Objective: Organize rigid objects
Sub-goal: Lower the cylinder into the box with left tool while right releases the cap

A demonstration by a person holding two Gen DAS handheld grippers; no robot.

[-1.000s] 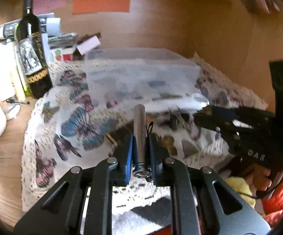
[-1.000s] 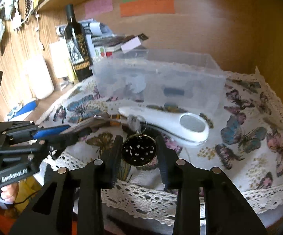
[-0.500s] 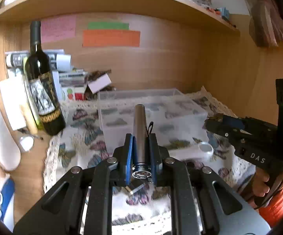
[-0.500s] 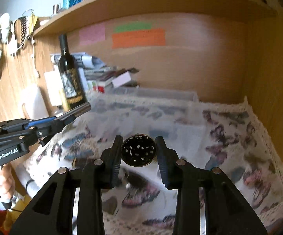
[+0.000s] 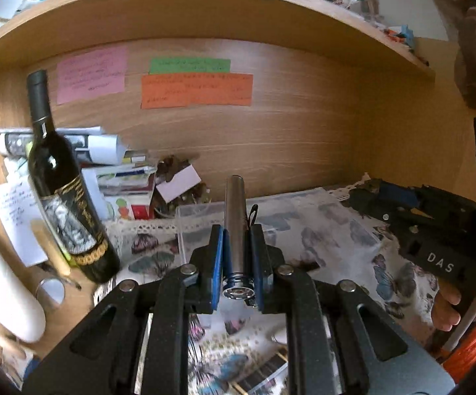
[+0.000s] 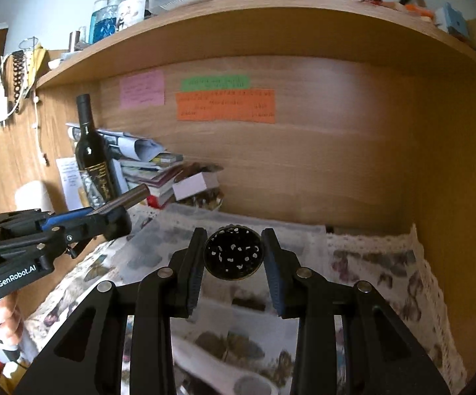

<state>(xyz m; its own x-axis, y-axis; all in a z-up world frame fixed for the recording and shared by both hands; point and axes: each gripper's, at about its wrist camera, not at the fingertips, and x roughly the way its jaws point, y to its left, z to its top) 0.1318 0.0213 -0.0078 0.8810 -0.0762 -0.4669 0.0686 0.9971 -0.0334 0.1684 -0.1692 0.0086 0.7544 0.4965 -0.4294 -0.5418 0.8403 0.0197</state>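
Note:
My left gripper (image 5: 236, 240) is shut on a slim grey metal cylinder (image 5: 235, 217) that points forward, held in the air above the clear plastic box (image 5: 201, 212). It also shows in the right wrist view (image 6: 106, 219), at the left, with the cylinder (image 6: 129, 196) sticking out. My right gripper (image 6: 233, 256) is shut on a round dark disc with white specks (image 6: 233, 253), held above the box (image 6: 238, 233). In the left wrist view the right gripper (image 5: 435, 230) is at the right edge. A white magnifier (image 6: 224, 375) lies on the butterfly cloth (image 6: 386, 270) below.
A dark wine bottle (image 5: 60, 191) stands at the left beside a stack of papers and booklets (image 5: 116, 171). A wooden back wall with coloured notes (image 5: 196, 90) and a shelf overhead (image 6: 270, 23) close the space. A white object (image 5: 0, 289) lies far left.
Both grippers have risen from the cloth with their objects and tilted upward. The box and the magnifier now sit lower in view, and the shelf has come into sight.

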